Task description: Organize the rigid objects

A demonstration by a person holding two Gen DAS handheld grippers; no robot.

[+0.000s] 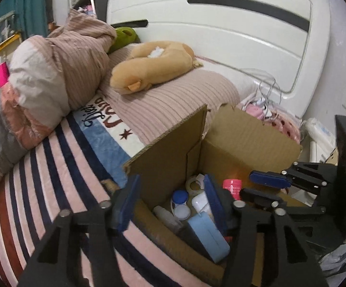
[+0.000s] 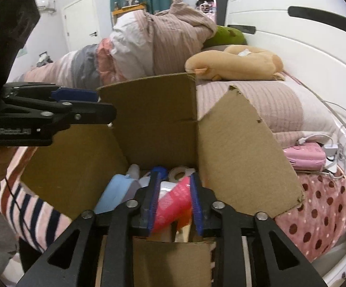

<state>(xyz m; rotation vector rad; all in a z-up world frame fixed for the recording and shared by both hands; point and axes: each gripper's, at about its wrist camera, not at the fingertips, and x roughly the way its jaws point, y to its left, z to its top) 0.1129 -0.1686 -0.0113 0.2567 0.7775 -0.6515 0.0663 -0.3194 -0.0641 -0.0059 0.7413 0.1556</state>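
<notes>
While the right gripper (image 2: 174,201) hangs over the open cardboard box (image 2: 154,117), its blue pads sit on either side of a pink tube (image 2: 173,201), and as far as I can see they're squeezing it, both pads right against the tube's sides. That tube is just above the stuff in the box, tilted, with its far end pointing away from the fingers and down into the box.

Off to that gripper's left, the left gripper (image 1: 170,205) has its fingers spread wide with nothing between them. It straddles the box's near-left wall: one pad outside over the striped blanket (image 1: 41,179), the other inside the box.

Ahead of the left gripper's fingers, down in the box: a light blue case (image 1: 208,234) closest, a blue-and-white contact lens case (image 1: 180,203) a bit further, a roll of tape (image 1: 193,184) near the far corner, and a white bottle (image 1: 165,217) lying on its side. A tan plush toy (image 1: 151,67) lies on the bed well beyond the box.
</notes>
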